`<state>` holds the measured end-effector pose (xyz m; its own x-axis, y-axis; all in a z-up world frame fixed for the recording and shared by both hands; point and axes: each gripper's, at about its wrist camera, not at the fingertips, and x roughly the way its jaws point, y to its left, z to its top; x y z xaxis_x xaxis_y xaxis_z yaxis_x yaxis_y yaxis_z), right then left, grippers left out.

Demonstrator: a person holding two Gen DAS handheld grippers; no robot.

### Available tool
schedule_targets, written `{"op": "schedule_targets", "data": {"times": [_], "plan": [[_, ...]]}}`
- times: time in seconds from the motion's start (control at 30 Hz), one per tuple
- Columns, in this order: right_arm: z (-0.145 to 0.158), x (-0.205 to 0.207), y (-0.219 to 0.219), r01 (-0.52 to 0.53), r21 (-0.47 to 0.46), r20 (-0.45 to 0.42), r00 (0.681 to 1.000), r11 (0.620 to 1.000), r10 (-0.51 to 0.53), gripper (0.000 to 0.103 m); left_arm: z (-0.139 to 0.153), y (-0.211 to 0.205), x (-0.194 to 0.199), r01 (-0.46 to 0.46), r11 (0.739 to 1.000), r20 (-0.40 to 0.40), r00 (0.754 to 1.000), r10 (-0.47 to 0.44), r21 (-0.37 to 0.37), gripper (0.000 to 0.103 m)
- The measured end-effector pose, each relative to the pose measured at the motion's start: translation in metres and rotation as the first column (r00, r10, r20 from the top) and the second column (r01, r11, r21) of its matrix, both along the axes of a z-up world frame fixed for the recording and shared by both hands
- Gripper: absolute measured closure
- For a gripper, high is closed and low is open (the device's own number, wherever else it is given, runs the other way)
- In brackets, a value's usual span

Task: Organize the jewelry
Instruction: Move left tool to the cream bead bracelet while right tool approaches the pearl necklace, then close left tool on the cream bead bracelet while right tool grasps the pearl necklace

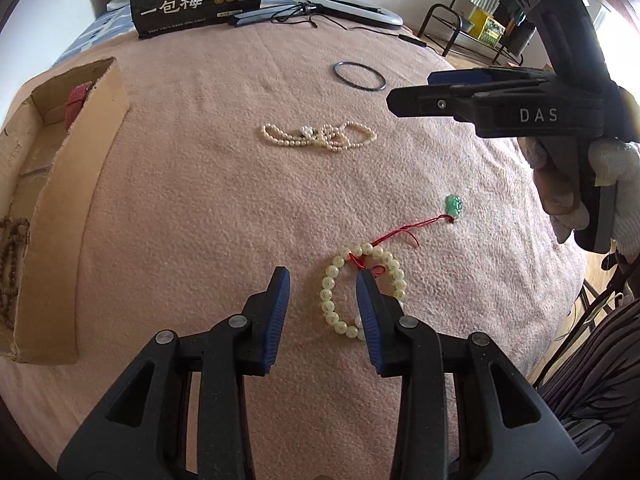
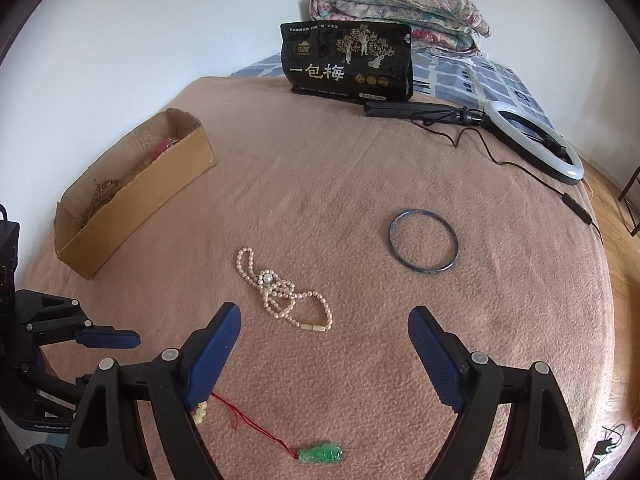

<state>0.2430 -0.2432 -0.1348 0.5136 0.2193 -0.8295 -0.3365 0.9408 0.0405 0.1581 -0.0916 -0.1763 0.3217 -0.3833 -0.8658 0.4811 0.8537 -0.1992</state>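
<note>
**Both grippers above the jewelry on the pink blanket**

Your left gripper (image 1: 322,276) hangs over the pale bead bracelet (image 1: 362,290), jaws narrowly parted and empty; its right finger crosses the ring of beads, its left finger stands outside it. A red cord (image 1: 404,232) runs from the bracelet to the green pendant (image 2: 320,454). Your right gripper (image 2: 324,320) stands wide and empty, with the pendant low between its fingers. The pearl necklace (image 2: 280,290) lies just beyond, the dark bangle (image 2: 424,244) farther right. The cardboard box (image 2: 132,196), at the blanket's (image 2: 320,160) left edge, already holds brown beads (image 1: 10,264) and a red item (image 1: 78,100).
</note>
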Motion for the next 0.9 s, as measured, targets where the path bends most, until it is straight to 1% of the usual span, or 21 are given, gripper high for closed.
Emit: {"op": "schedule_targets", "data": {"times": [0.07, 0.1, 0.17, 0.37, 0.53, 0.67, 0.8, 0.9], "plan": [[-0.004, 0.002, 0.002, -0.013, -0.007, -0.009, 1.0, 1.0, 0.013, 0.019, -0.004, -0.003, 0.0, 0.011, 1.0, 0.0, 1.0, -0.011, 0.021, 0.068], [-0.006, 0.002, 0.004, -0.02, -0.01, -0.015, 1.0, 1.0, 0.02, 0.021, -0.006, -0.004, -0.001, 0.016, 0.999, 0.0, 1.0, -0.016, 0.03, 0.072], [-0.012, 0.004, 0.007, -0.034, -0.015, -0.027, 0.999, 0.999, 0.034, 0.022, -0.009, -0.008, -0.001, 0.025, 0.999, -0.004, 1.0, -0.025, 0.045, 0.075], [-0.028, 0.007, 0.02, -0.079, -0.024, -0.062, 0.995, 0.997, 0.077, 0.023, -0.018, -0.012, -0.003, 0.029, 0.997, -0.001, 1.0, -0.029, 0.07, 0.075], [-0.037, 0.013, 0.033, -0.113, -0.052, -0.082, 0.991, 0.992, 0.108, 0.027, -0.023, -0.011, -0.003, 0.025, 0.997, 0.001, 1.0, -0.025, 0.067, 0.076], [-0.044, 0.021, 0.04, -0.124, -0.08, -0.09, 0.989, 0.989, 0.117, 0.029, -0.023, -0.012, 0.0, 0.02, 0.998, 0.008, 1.0, -0.021, 0.064, 0.079], [-0.053, 0.03, 0.047, -0.14, -0.11, -0.108, 0.986, 0.984, 0.129, 0.033, -0.025, -0.012, -0.001, 0.023, 0.998, 0.023, 0.999, -0.025, 0.062, 0.083], [-0.059, 0.035, 0.05, -0.149, -0.119, -0.122, 0.983, 0.982, 0.134, 0.033, -0.026, -0.011, 0.0, 0.018, 0.999, 0.021, 1.0, -0.019, 0.048, 0.086]]}}
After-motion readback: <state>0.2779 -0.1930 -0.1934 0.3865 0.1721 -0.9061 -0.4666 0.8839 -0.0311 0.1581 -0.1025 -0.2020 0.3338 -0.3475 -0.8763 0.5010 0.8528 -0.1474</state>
